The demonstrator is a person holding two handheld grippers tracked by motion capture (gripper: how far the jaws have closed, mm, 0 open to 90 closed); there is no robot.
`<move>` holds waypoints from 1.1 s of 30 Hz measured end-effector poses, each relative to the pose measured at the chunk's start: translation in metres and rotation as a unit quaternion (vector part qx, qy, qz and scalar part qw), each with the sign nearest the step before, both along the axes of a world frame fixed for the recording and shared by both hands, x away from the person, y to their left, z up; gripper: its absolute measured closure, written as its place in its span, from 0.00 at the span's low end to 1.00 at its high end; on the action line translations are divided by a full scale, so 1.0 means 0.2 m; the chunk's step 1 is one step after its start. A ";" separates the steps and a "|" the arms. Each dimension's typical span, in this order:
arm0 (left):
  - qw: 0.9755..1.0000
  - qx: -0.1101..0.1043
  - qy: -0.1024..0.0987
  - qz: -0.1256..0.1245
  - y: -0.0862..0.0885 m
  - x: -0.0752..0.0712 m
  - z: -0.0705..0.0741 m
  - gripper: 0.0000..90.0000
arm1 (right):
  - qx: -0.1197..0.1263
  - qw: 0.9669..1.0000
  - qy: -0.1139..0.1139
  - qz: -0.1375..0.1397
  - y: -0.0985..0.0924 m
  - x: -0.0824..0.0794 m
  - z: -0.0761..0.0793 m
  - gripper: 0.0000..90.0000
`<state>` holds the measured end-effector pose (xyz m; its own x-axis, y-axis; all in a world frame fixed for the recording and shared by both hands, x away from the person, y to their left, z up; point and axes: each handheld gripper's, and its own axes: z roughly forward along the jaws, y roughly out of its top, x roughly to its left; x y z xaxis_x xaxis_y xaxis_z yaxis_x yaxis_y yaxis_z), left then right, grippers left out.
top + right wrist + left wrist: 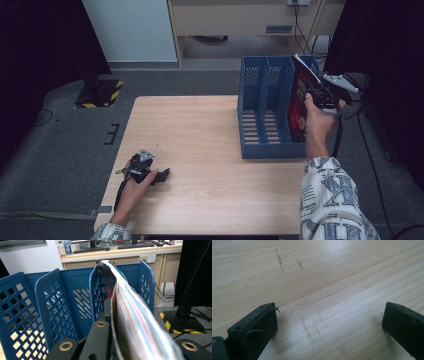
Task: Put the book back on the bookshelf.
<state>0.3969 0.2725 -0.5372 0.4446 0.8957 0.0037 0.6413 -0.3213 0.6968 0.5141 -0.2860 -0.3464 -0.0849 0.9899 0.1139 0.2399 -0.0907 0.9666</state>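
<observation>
Left hand-held gripper [161, 176]: resting low on the wooden table [200, 150] near its front left corner, jaws spread wide with bare wood between them. Right hand-held gripper [311, 90]: raised at the right end of the blue file rack [265, 107], jaws clamped on the edge of a magazine [298, 102]. The magazine stands upright, tilted slightly, in the rack's rightmost compartment. The rack sits on the table's far right part.
</observation>
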 end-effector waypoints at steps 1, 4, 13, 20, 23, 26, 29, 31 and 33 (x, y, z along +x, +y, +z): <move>1.000 0.000 0.000 0.000 0.00 0.00 0.00 0.00 | 0.004 1.000 0.000 -0.001 0.00 0.00 -0.01 0.97; 1.000 0.000 0.000 0.000 0.00 0.00 0.00 0.00 | 0.006 1.000 -0.002 -0.003 -0.01 0.00 -0.01 0.97; 1.000 0.000 0.000 0.000 0.00 0.00 0.00 0.00 | -0.007 1.000 -0.007 -0.005 -0.01 0.01 0.01 0.97; 1.000 0.000 0.000 0.001 0.00 0.00 0.00 0.00 | -0.023 1.000 -0.014 -0.012 -0.02 0.01 -0.01 0.97; 1.000 0.000 0.000 0.001 0.00 0.00 0.00 0.00 | -0.028 0.999 -0.014 -0.014 -0.02 0.01 -0.03 0.97; 1.000 0.000 0.000 0.002 0.00 0.00 0.00 0.00 | -0.033 0.999 -0.017 -0.015 -0.03 0.02 -0.03 0.97; 1.000 0.000 0.000 0.002 0.00 0.00 0.00 0.00 | -0.037 0.999 -0.019 -0.017 -0.03 0.02 -0.04 0.97; 1.000 0.000 0.000 0.002 0.00 0.00 0.00 0.00 | -0.039 0.999 -0.020 -0.019 -0.03 0.02 -0.04 0.97; 1.000 0.000 0.000 0.002 0.00 0.00 0.00 0.00 | -0.042 0.999 -0.021 -0.020 -0.03 0.02 -0.04 0.97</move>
<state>0.3971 0.2720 -0.5373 0.4418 0.8971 0.0034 0.6422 -0.3189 0.6970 0.5178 -0.2927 -0.3548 -0.0475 0.9985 0.0269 0.1963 -0.0171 0.9804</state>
